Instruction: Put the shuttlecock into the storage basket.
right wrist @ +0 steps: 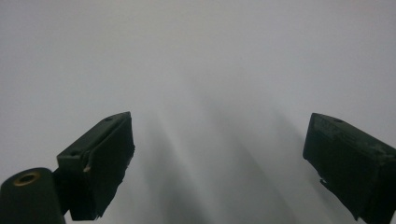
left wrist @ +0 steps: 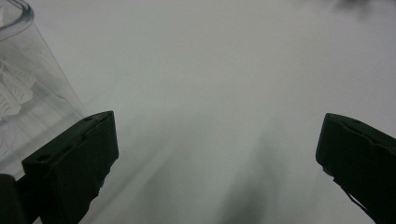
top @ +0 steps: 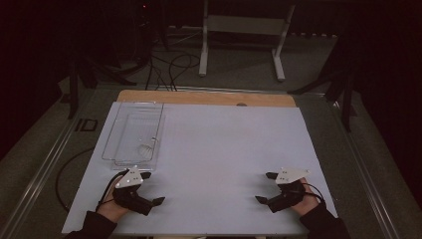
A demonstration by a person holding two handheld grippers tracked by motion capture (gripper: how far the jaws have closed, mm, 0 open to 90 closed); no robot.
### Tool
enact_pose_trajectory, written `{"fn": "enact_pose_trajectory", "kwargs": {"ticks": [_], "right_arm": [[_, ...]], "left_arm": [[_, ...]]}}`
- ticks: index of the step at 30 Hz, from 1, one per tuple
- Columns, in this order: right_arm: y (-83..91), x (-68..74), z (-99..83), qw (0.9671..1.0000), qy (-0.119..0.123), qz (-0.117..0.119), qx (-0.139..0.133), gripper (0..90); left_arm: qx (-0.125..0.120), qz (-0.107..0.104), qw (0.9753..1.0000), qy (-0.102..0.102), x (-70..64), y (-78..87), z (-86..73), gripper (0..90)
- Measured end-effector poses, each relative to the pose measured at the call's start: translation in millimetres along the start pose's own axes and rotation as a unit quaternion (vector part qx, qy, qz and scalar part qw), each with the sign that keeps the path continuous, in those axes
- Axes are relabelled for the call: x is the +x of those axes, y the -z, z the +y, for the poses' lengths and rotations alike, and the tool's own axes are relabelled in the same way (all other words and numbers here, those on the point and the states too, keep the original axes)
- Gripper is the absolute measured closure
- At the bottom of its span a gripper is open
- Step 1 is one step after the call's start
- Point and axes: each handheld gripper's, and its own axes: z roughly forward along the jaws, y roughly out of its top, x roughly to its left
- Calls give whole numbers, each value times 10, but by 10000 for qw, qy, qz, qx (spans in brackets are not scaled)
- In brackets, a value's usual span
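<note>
We open at the left of the desk (top: 209, 149), where a clear plastic tray (top: 133, 133) lies flat on the white top, long side running away from us, with something small and pale at its near end that we cannot make out. It looks like two trays nested or one with an inner step; we cannot tell which. Just in front of its near rim sits our left gripper (top: 152, 188), resting low on the desk with its fingers (left wrist: 74, 168) spread wide and nothing between them. In the left gripper view the tray's clear wall (left wrist: 28, 93) stands just beside the left finger, apart from it, not touching.

Across the bare middle of the desk we find nothing to handle. Over on the right, our right gripper (top: 265, 187) lies near the front edge, well apart from the tray, its fingers (right wrist: 100, 158) also wide and empty, pointing toward the middle; its own view looks out over plain white surface.

Our read: the work has not started. The tray is untouched, neither gripper holds anything, and both sit in a ready pose. All of it is left, and the left gripper, being nearest, seems best placed to take the tray's near rim
</note>
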Motion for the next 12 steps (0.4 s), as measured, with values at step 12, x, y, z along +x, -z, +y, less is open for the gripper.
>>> {"fn": "enact_pose_trajectory", "kwargs": {"ticks": [12], "right_arm": [[-9,6,5,10000,-4,7,3,89]], "left_arm": [[-32,9,10000,20,19,1,0,0]]}}
